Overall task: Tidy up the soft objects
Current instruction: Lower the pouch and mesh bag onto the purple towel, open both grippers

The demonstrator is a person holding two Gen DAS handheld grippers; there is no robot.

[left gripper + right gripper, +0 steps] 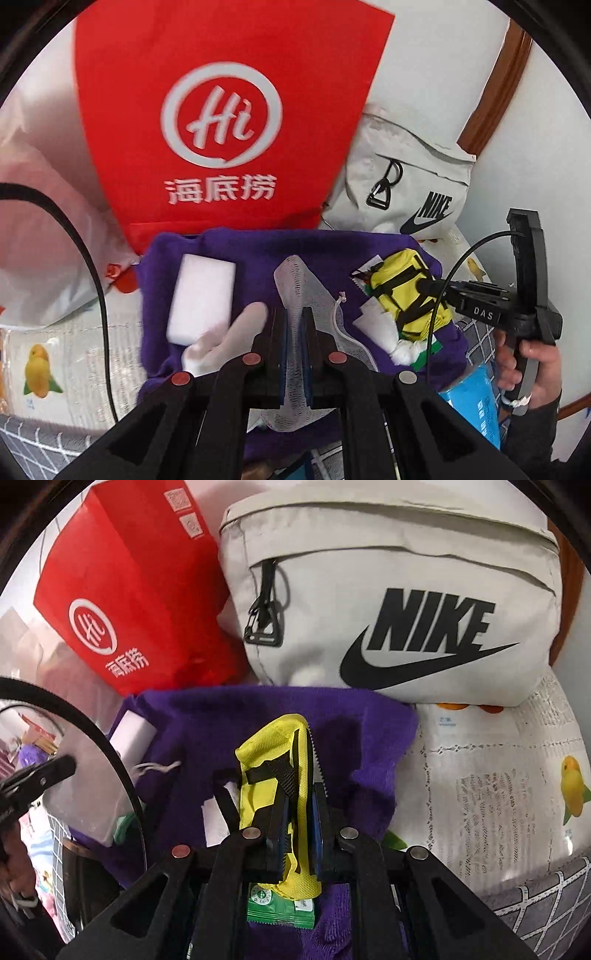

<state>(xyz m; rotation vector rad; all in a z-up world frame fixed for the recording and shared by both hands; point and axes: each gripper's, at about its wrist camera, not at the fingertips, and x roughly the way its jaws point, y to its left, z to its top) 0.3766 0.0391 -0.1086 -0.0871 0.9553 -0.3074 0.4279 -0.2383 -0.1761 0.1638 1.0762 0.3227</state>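
Right wrist: grey bag (pixel 388 602) reads NIKE; red bag (pixel 140 590).

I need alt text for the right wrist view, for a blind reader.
The right gripper is shut on a yellow pouch above a purple towel. Behind stand a grey Nike bag and a red paper bag.

Left gripper (pixel 294 317) and right gripper (pixel 300 805) both clamped, angled downward.

Red bag (pixel 229 122) and Nike bag (pixel 388 602) block rear — purple cloth (pixel 325 251) crowded.
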